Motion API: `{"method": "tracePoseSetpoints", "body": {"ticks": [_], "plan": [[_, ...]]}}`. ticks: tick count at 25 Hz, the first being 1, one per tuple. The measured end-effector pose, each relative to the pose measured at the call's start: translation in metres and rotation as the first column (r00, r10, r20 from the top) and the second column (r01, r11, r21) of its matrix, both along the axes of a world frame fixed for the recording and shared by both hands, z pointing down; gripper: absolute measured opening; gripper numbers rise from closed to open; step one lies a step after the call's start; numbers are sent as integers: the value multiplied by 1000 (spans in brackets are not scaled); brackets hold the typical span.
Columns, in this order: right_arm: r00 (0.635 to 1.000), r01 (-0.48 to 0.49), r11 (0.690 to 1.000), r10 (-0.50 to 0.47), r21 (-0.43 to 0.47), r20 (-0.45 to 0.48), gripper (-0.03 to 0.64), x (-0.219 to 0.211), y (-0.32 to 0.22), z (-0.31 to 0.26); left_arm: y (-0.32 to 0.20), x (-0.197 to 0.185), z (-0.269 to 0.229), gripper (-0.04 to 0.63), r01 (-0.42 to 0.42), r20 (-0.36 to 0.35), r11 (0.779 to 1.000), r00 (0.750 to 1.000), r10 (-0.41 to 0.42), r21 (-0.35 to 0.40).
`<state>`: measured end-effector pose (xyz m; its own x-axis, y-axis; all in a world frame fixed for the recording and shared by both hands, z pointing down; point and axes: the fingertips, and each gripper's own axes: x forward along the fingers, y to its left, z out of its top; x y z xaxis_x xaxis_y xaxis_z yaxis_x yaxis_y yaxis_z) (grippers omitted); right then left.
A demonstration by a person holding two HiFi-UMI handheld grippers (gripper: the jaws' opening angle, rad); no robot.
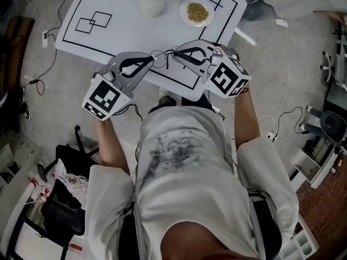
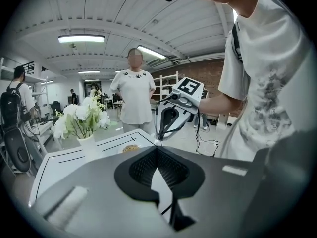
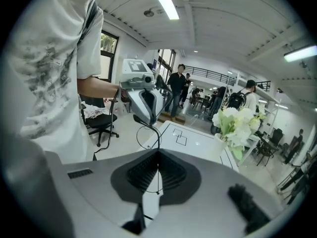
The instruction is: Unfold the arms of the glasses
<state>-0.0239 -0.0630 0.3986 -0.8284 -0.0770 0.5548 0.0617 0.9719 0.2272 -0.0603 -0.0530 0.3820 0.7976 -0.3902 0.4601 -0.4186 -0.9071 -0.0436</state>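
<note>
The glasses [image 1: 162, 56] hang in the air between the two grippers, just above the near edge of the white tabletop [image 1: 124, 37], at the upper middle of the head view. They are a thin dark wire pair, and their long axis runs across the frame, from the left gripper [image 1: 147, 63] to the right gripper [image 1: 176, 53]. The two sets of fingers point at each other from either side with only a short gap between their tips. The fingers of both grippers are closed, each pinching a thin strand of the wire frame. In the left gripper view a fine dark line runs up from the closed tips towards the other gripper. In the right gripper view a round wire lens ring and a thicker dark arm stand just above the closed tips, reaching to the upper left of the frame. Which part each pair of fingers grips, hinge, arm or rim, is too thin to tell. Neither hand is the nearer one, since each has hold of an end. Swinging an arm out looks likely to call for one gripper to hold the front steady while the other pulls away along that left-to-right line. A vase of white flowers [image 1: 152, 1] and a small dish [image 1: 197, 12] sit well apart at the top of the head view.
</note>
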Motion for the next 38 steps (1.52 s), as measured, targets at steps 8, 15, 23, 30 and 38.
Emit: {"method": "tracePoseSetpoints", "body": {"ticks": [8,15,23,30,38], "plan": [[996,-59,998,60,-14,65,17,5,-4,-10,-5,-5,0,6,52,-29,999,998,-52,10],[984,-116,993,119,-30,131,17,8,-11,-20,-10,-9,-1,6,98,-72,995,993,-98,8],[962,-177,983,182,-43,203,17,15,-20,-32,-15,-14,-2,6,135,-126,991,983,-133,0],[938,-241,970,243,-39,246,17,19,-28,-41,-21,-15,-4,6,177,-150,984,973,-173,9],[896,-333,942,328,-35,301,17,24,-41,-50,-33,-17,-9,6,244,-175,969,956,-235,27]]}}
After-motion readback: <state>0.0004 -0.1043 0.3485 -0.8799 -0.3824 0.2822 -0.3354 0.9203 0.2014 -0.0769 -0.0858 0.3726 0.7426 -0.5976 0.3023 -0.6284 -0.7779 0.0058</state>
